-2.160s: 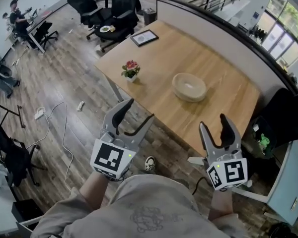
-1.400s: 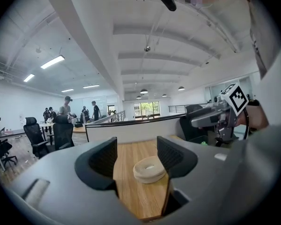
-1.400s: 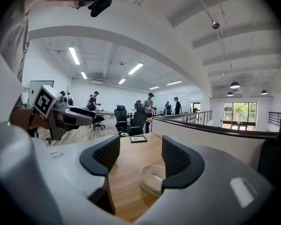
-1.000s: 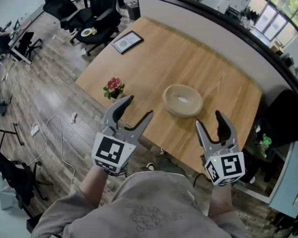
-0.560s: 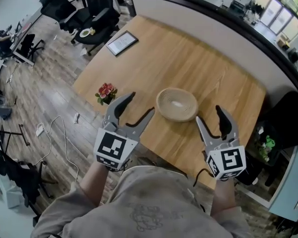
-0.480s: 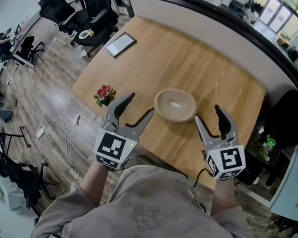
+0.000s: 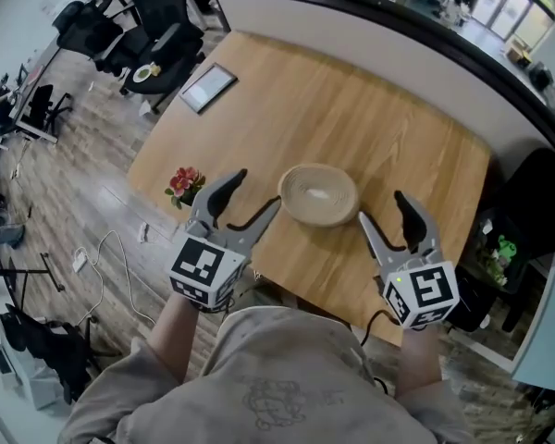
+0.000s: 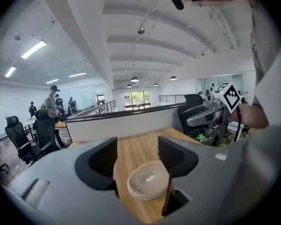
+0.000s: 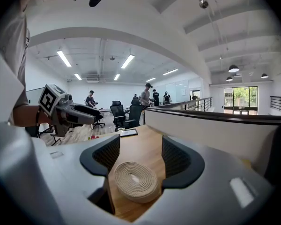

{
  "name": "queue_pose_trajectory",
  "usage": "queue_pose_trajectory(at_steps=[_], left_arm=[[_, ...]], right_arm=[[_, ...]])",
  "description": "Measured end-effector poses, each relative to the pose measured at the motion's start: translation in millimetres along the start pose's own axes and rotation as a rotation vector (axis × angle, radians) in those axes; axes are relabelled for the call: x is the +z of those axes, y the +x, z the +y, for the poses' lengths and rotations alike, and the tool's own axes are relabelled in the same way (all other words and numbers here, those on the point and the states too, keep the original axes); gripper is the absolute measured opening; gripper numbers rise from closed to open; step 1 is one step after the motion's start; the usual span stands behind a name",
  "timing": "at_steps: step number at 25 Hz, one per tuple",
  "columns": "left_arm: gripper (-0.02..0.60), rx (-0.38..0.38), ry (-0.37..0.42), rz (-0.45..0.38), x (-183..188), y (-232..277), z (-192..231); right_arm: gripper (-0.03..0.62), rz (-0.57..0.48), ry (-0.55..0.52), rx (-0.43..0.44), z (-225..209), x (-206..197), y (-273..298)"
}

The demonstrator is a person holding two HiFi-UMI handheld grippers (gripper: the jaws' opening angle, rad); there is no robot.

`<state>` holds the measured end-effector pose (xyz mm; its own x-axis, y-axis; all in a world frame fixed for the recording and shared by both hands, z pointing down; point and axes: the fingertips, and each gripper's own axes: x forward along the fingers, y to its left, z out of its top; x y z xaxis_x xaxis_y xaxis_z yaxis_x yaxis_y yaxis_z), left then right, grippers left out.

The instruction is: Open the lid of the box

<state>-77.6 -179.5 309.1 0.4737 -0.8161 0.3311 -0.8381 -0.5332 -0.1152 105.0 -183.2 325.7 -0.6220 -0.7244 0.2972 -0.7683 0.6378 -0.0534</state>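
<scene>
A round woven box [image 7: 318, 194] with its lid on sits on the wooden table [image 7: 351, 109], near the front edge. In the head view my left gripper [image 7: 256, 191] hovers just left of the box, jaws spread wide and empty. My right gripper [image 7: 382, 209] hangs just right of the box, also open and empty. Neither touches the box. The left gripper view shows the box [image 8: 148, 179] low between the open jaws of the left gripper [image 8: 136, 156], some way ahead. In the right gripper view the box [image 9: 133, 181] lies likewise ahead of the right gripper [image 9: 133, 156].
A small pot of pink flowers [image 7: 181, 181] stands at the table's left corner, a dark framed picture [image 7: 203, 88] at its far left. A curved partition [image 7: 379, 17] runs behind the table. Office chairs [image 7: 157, 44] stand at the far left, a black bag [image 7: 536, 202] at the right.
Both grippers have come forward to the table's front edge. The box now lies between them in the head view. The jaws have stayed spread.
</scene>
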Motion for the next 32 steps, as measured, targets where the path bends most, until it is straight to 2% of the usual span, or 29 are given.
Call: queue_pose_trajectory(at_steps=[5, 12, 15, 19, 23, 25, 28, 32], left_arm=[[0.276, -0.067, -0.06, -0.062, 8, 2, 11], [0.276, -0.154, 0.01, -0.064, 2, 2, 30], [0.276, -0.175, 0.063, -0.054, -9, 6, 40], [0.278, -0.207, 0.144, -0.003, -39, 21, 47], [0.281, -0.214, 0.272, 0.074, -79, 36, 50], [0.282, -0.238, 0.305, 0.105, -100, 45, 51], [0.321, -0.286, 0.297, 0.185, -136, 64, 55], [0.321, -0.374, 0.205, 0.282, -182, 87, 55]], right_arm=[[0.268, -0.006, 0.013, -0.029, 2, 5, 5], [0.268, 0.003, 0.018, -0.095, 16, 12, 19], [0.268, 0.01, 0.041, -0.097, 26, 10, 28], [0.268, 0.023, 0.087, -0.055, 42, 4, 47], [0.268, 0.087, 0.078, -0.054, 54, -14, 69], [0.268, 0.125, 0.079, -0.054, 56, -26, 83], [0.268, 0.143, 0.119, -0.029, 61, -41, 101], [0.268, 0.158, 0.145, 0.005, 69, -56, 117]])
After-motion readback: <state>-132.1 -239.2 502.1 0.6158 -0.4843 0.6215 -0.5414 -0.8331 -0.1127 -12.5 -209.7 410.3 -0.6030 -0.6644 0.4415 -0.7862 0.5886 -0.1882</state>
